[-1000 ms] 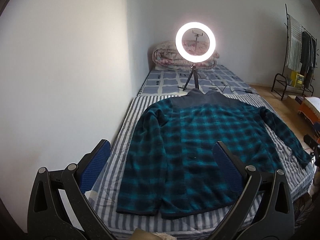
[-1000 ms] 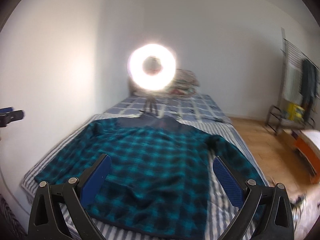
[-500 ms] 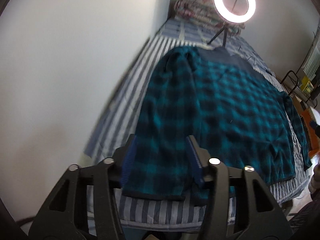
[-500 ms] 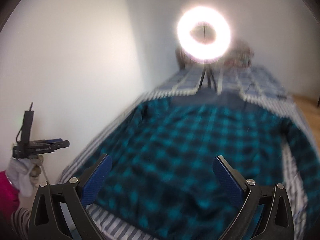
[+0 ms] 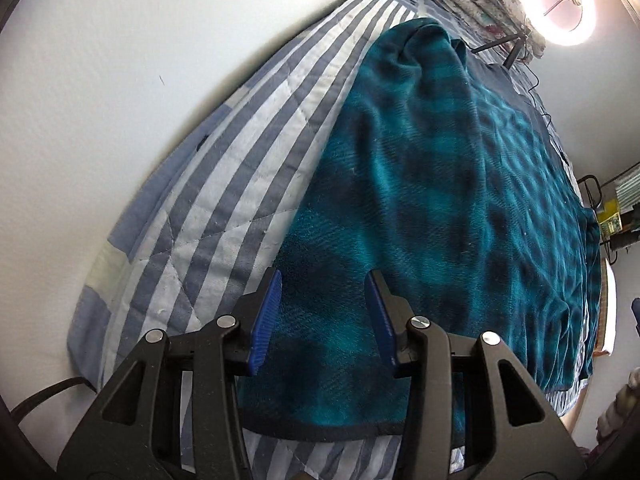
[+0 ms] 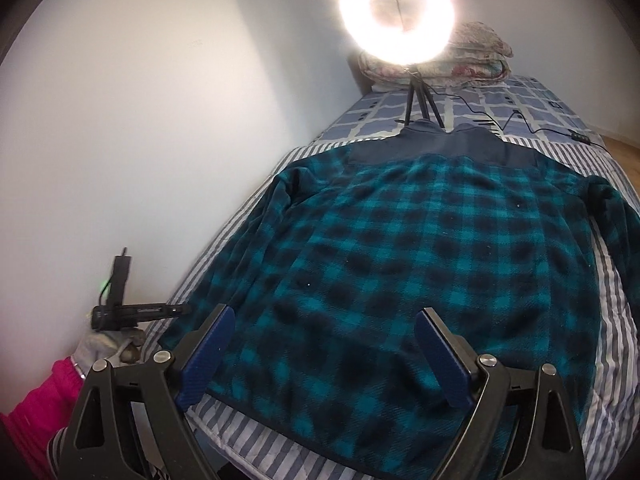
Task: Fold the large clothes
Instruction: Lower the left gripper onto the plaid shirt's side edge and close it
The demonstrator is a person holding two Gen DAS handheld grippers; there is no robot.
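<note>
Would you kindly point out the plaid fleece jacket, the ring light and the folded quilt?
plaid fleece jacket (image 6: 420, 264), right wrist view, middle of its back
ring light (image 6: 396, 12), right wrist view, glowing ring
folded quilt (image 6: 480, 60), right wrist view, its right end

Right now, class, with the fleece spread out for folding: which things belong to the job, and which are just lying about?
Belongs to the job:
plaid fleece jacket
left tool
right tool
striped bedcover

Lying about:
ring light
folded quilt
black cable
</note>
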